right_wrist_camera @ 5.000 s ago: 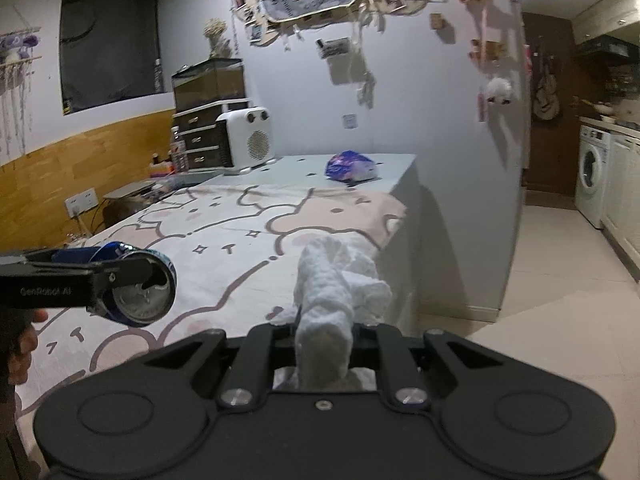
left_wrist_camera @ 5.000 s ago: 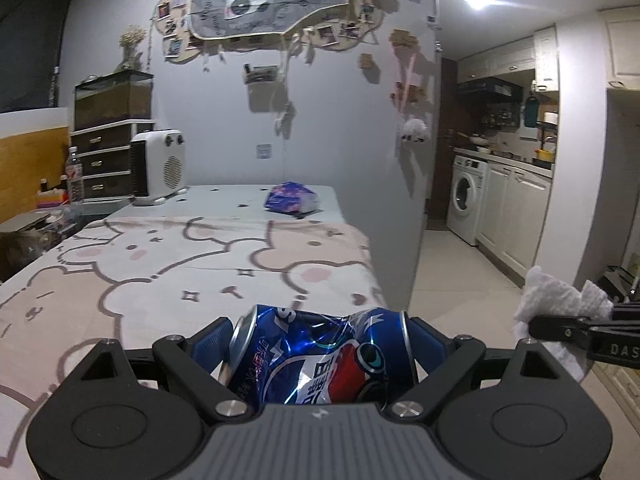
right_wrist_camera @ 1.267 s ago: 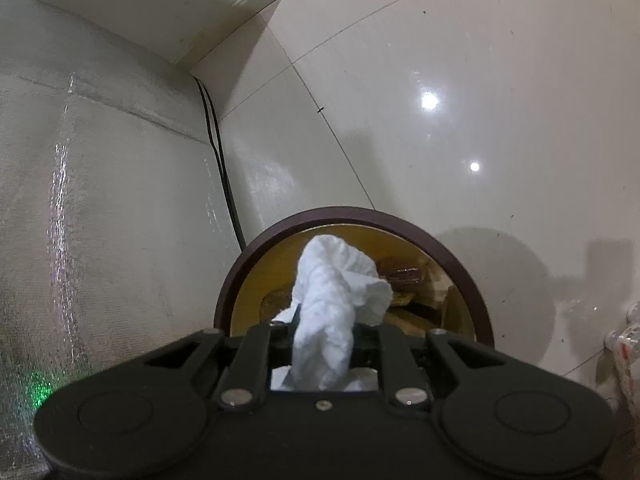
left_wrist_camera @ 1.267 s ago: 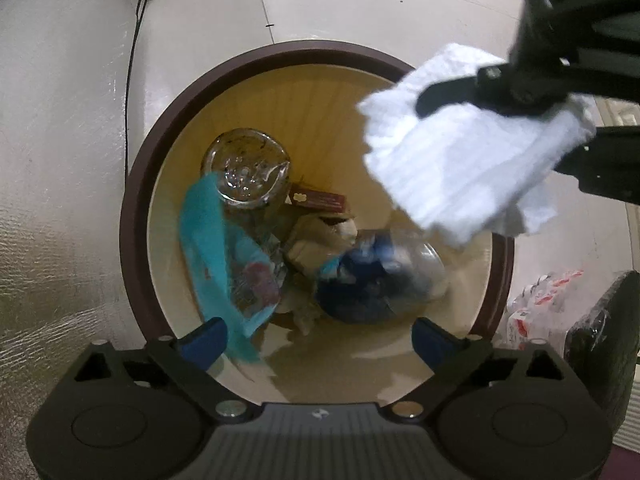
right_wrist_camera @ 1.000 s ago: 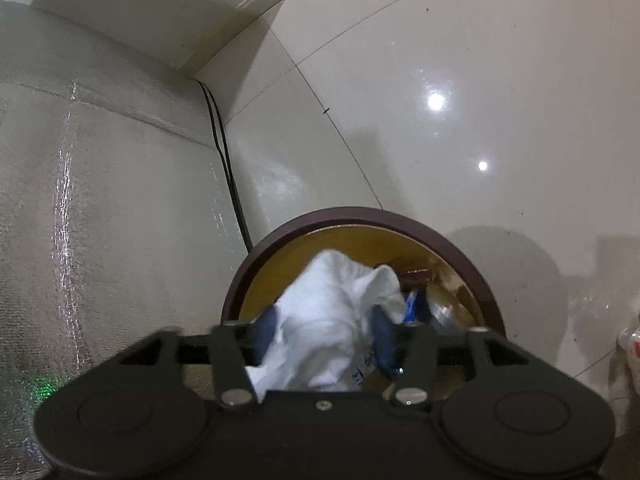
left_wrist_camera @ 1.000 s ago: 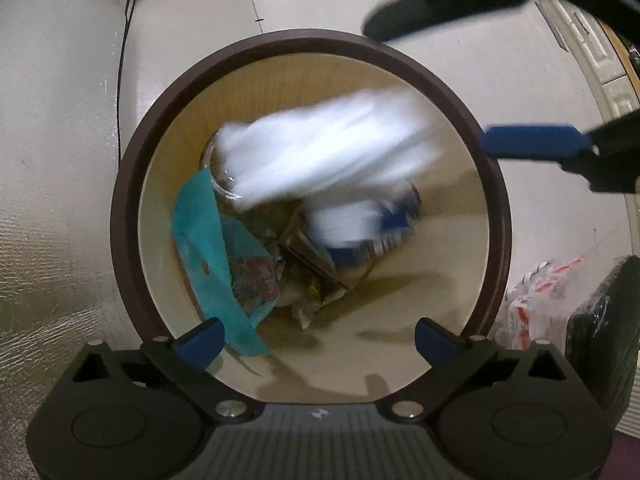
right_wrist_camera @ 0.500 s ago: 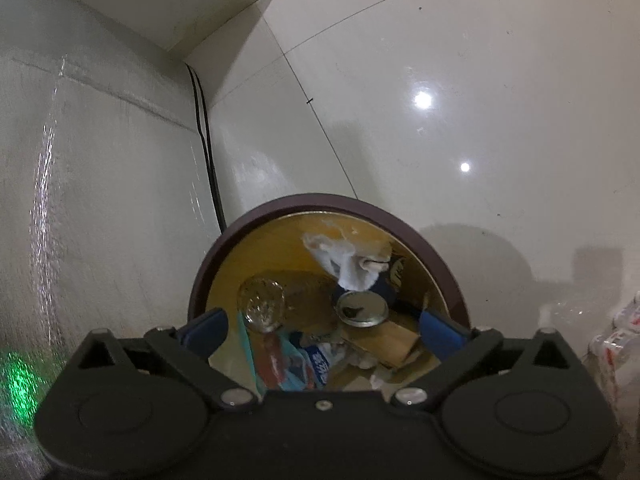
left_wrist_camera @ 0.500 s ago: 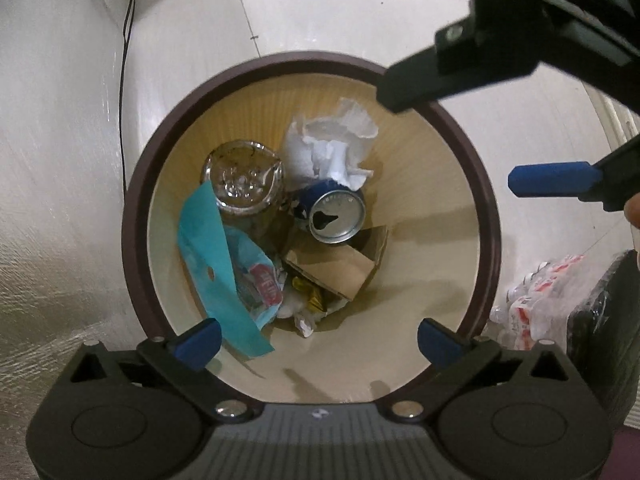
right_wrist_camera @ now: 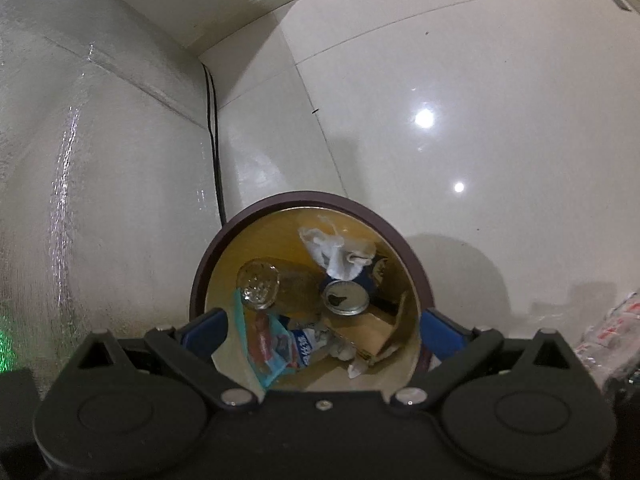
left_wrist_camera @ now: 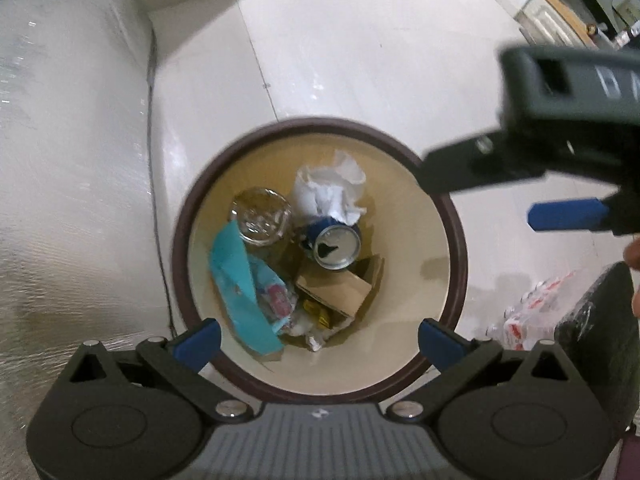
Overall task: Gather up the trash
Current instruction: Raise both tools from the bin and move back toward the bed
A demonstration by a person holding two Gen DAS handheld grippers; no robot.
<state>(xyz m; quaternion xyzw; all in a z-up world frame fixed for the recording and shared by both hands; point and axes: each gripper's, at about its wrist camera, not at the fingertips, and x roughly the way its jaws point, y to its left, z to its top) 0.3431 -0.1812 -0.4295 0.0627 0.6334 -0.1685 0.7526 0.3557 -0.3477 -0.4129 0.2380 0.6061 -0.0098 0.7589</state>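
Now left gripper fingers wide, empty; right gripper fingers wide, empty; both above trash bin.

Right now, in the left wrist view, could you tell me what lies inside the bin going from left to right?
Inside the bin: teal wrapper → clear plastic bottle → white tissue → blue soda can. The cardboard box below the can overlaps it, so I leave it out.
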